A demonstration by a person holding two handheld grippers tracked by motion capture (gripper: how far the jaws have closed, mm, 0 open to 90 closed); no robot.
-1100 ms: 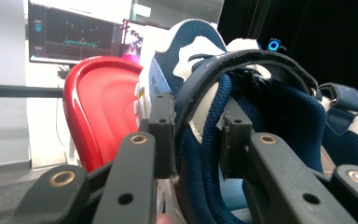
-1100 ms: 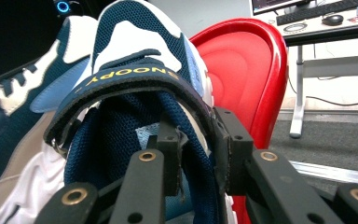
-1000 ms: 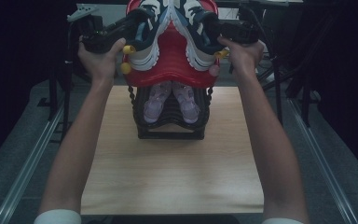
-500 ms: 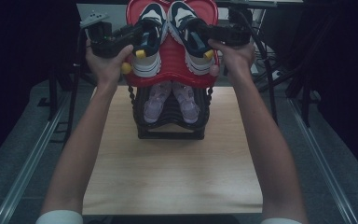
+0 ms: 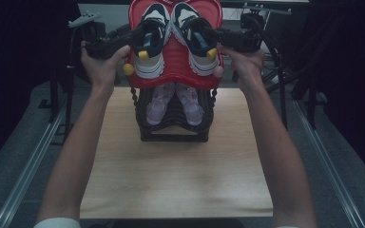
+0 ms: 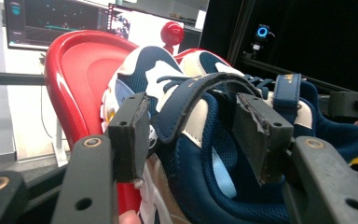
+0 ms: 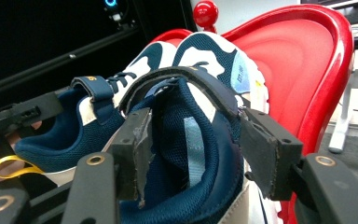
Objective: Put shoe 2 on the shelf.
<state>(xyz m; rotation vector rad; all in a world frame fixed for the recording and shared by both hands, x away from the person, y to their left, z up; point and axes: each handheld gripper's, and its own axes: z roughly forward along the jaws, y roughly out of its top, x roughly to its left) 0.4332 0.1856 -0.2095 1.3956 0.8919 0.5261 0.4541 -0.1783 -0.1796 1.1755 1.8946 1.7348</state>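
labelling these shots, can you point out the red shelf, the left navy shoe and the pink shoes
red shelf (image 5: 173, 66), high view, bare middle ridge
left navy shoe (image 5: 150, 42), high view, its opening
pink shoes (image 5: 157, 105), high view, left shoe's upper

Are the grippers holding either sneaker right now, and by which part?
Neither holds. The left gripper and right gripper have just been opening; each straddles the strap of a navy sneaker on the red tray without pressing.

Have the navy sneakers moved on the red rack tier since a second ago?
Yes. In the high view the navy sneakers have slid up the red tier, from its lower lip to near its top edge. Both grippers' jaws have just been opening around the collars.
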